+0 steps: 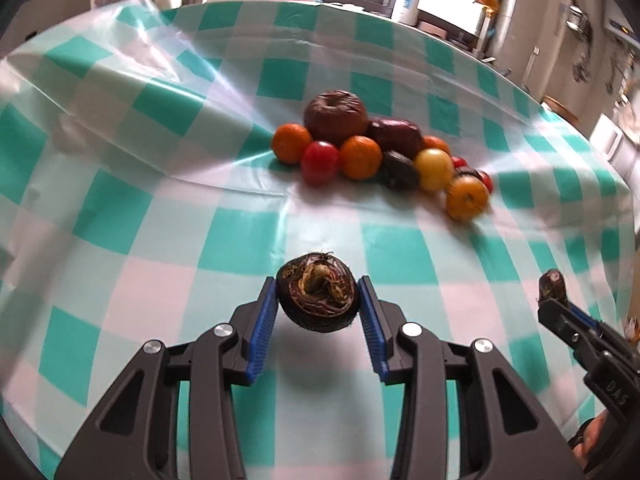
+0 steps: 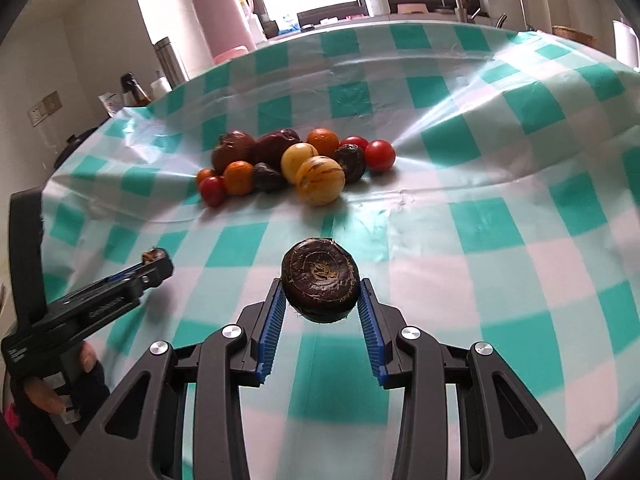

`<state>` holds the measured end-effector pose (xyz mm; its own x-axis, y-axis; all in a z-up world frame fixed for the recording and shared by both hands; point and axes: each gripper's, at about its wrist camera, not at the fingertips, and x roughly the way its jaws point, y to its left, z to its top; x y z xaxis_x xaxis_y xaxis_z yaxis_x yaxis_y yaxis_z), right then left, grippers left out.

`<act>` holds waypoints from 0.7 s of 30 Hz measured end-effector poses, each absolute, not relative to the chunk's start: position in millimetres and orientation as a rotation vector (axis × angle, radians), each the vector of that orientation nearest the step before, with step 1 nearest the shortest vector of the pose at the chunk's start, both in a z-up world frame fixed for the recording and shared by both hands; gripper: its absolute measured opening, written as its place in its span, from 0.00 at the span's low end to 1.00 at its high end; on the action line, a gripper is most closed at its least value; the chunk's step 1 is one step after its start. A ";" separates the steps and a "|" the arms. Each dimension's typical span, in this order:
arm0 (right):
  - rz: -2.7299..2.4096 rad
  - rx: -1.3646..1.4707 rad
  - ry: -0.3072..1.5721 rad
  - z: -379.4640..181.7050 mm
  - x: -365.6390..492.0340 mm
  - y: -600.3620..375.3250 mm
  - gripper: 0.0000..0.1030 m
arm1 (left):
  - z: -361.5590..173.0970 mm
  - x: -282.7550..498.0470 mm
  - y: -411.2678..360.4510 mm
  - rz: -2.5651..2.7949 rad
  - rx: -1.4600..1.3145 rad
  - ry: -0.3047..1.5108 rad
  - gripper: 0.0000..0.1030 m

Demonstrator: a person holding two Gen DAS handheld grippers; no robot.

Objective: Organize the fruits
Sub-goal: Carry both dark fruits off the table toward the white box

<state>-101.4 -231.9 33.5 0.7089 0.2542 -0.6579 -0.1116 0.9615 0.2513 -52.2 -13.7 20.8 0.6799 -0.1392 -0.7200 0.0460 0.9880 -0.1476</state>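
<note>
On the checkered tabletop (image 2: 500,240) most fruit sits gathered in one pile (image 2: 296,168). The left gripper (image 1: 318,300) and right gripper (image 2: 322,292) each pinch a dark chestnut-like fruit between their fingers, held above the cloth, apparently unplaced.

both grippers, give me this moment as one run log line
left gripper: shut on dark round fruit | right gripper: shut on second dark fruit | fruit pile: mid-table | both held above checked tablecloth
</note>
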 end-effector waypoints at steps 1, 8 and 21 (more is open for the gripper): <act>0.208 0.199 0.750 35.4 -109.5 -234.0 0.36 | 21.4 -57.2 -16.6 -0.109 -0.106 0.811 0.40; 0.192 0.190 0.713 46.2 -158.2 -257.3 0.36 | 28.3 -90.5 -53.6 -0.198 -0.011 0.794 0.40; 0.097 0.191 0.672 48.2 -242.4 -327.1 0.36 | 42.1 -151.4 -135.2 -0.414 0.161 0.756 0.40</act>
